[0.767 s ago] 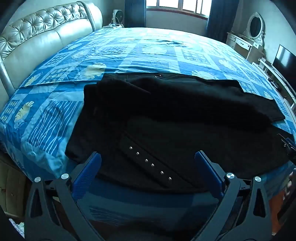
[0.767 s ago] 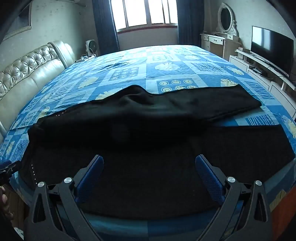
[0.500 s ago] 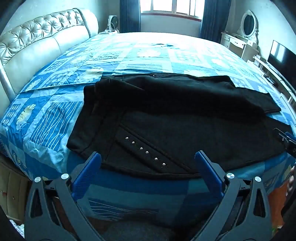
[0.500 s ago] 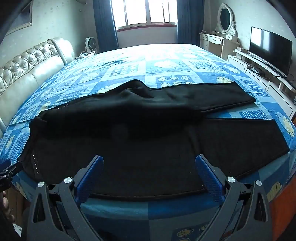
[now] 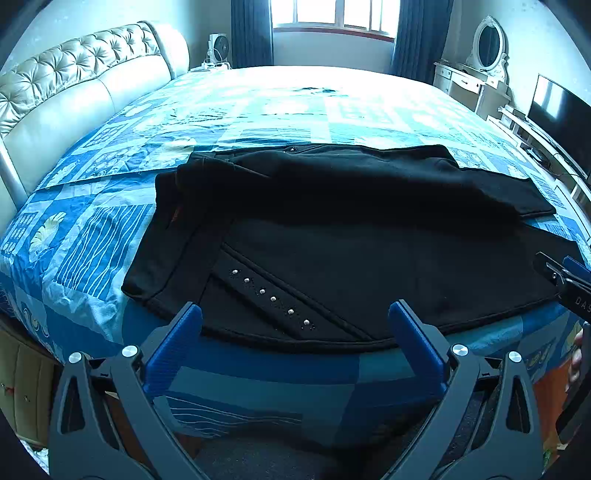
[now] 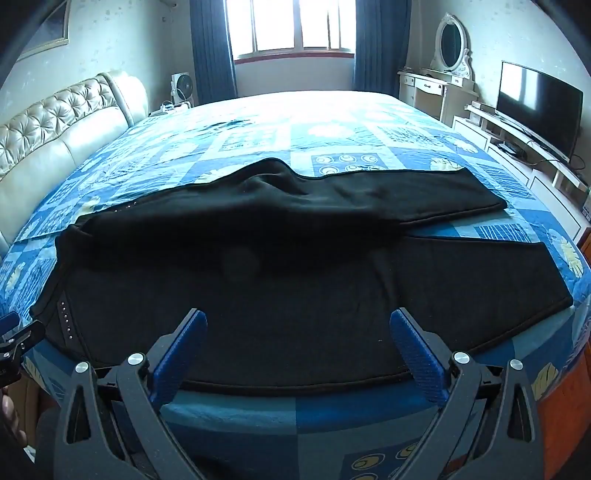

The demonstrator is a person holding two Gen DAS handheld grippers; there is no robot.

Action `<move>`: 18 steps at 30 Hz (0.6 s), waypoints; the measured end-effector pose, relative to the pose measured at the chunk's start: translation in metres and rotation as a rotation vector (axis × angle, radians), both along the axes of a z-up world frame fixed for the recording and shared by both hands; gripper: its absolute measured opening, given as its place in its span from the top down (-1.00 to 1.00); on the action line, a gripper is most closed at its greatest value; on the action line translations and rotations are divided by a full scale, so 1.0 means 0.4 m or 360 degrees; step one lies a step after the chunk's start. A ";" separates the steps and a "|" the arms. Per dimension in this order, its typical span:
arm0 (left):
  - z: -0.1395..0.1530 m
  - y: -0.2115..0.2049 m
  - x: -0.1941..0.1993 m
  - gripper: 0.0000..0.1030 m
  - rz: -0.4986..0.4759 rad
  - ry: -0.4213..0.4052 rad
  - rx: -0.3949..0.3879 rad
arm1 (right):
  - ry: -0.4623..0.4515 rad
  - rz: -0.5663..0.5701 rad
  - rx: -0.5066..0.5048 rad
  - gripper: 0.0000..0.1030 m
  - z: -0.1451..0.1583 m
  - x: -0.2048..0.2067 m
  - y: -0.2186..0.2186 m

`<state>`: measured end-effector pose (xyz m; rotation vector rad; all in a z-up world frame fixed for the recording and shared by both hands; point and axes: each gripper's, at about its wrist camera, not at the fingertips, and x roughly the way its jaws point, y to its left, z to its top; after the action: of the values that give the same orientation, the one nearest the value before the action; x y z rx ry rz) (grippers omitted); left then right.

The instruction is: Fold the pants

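Black pants (image 5: 351,236) lie spread across the near side of a bed, waistband to the left, legs running right; a row of metal studs (image 5: 271,298) marks the near pocket. In the right wrist view the pants (image 6: 295,266) show both legs, slightly parted at the hems on the right. My left gripper (image 5: 294,314) hovers open just short of the near edge by the studs, nothing between its blue fingers. My right gripper (image 6: 298,321) hangs open over the near leg's edge, empty. Each gripper shows at the other view's edge: the right gripper (image 5: 565,275), the left gripper (image 6: 14,336).
The bed has a blue patterned cover (image 5: 85,251) and a tufted headboard (image 5: 74,85) on the left. A dresser with an oval mirror (image 6: 450,44) and a TV (image 6: 535,99) on a low stand line the right wall. A window (image 6: 291,26) is at the back.
Both grippers have drawn back and risen from the pants, so more of the bed's near edge and the room shows. The pants have not moved. Both stay open.
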<state>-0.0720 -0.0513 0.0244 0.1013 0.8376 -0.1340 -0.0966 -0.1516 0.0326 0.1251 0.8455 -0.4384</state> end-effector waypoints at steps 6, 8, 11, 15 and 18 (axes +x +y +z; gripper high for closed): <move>0.036 0.078 0.007 -0.96 -0.0052 0.0025 -0.0028 | 0.0016 0.0013 -0.0012 -0.93 -0.009 0.003 0.008; 0.045 0.072 -0.003 -0.96 -0.0049 0.0034 -0.0036 | 0.0021 0.0023 -0.0021 -0.93 -0.013 0.005 0.013; 0.043 0.078 -0.005 -0.96 -0.0053 0.0027 -0.0029 | 0.0022 0.0032 -0.0031 -0.93 -0.016 0.004 0.020; 0.037 0.088 0.001 -0.96 -0.0049 0.0028 -0.0039 | 0.0030 0.0033 -0.0030 -0.93 -0.019 0.004 0.019; 0.030 0.092 0.004 -0.96 -0.0044 0.0030 -0.0043 | 0.0032 0.0032 -0.0027 -0.93 -0.021 0.004 0.018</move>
<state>-0.0703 -0.0144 0.0365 0.0864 0.8529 -0.1723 -0.0949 -0.1445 0.0243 0.0969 0.8620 -0.4285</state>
